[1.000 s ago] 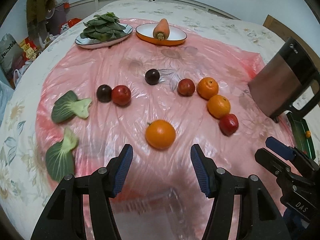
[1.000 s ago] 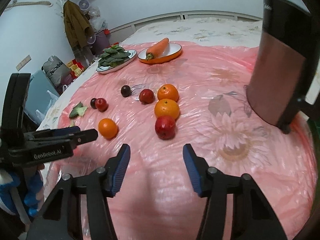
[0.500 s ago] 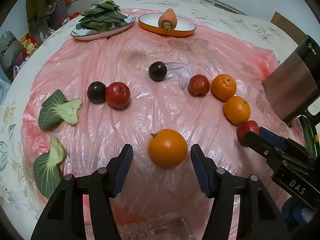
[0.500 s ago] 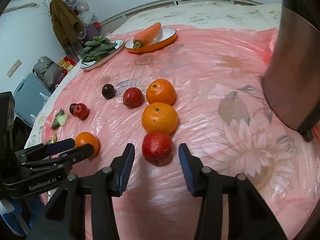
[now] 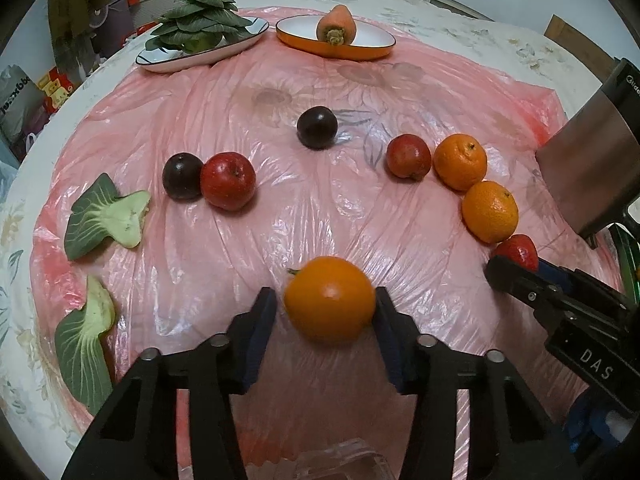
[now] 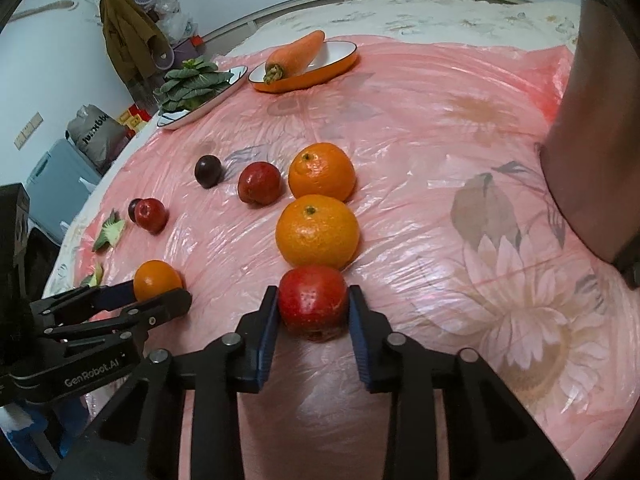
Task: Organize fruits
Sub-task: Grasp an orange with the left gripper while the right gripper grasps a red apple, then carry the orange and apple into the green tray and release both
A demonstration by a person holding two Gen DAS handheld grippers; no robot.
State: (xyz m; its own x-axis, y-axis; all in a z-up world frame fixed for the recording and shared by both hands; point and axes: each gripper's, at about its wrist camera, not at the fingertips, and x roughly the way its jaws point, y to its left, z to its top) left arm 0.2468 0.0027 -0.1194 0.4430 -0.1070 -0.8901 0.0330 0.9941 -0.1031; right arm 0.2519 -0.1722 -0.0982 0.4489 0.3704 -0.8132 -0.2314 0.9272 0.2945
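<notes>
An orange point(image 5: 330, 300) lies on the pink sheet point(image 5: 280, 80) between the fingers of my left gripper point(image 5: 326, 312), whose jaws are closing. The right pad touches the orange and a sliver of sheet shows at the left pad. My right gripper point(image 6: 313, 312) is shut on a red apple point(image 6: 313, 304) at the near end of a row with two oranges point(image 6: 318, 232). Another red apple point(image 5: 228, 186) sits beside a dark plum point(image 5: 182, 176). A second plum point(image 5: 317, 127) and a third red apple point(image 5: 408, 156) lie farther back.
At the sheet's far side a white plate of greens point(image 5: 200, 36) stands beside an orange dish with a carrot point(image 5: 336, 32). Two bok choy pieces point(image 5: 106, 212) lie at the left edge. A tall metal appliance point(image 6: 596, 140) stands at the right. Something clear plastic point(image 5: 340, 460) sits under my left gripper.
Both grippers sank toward the sheet and narrowed. The left came around the orange. The right's jaws closed onto the red apple.
</notes>
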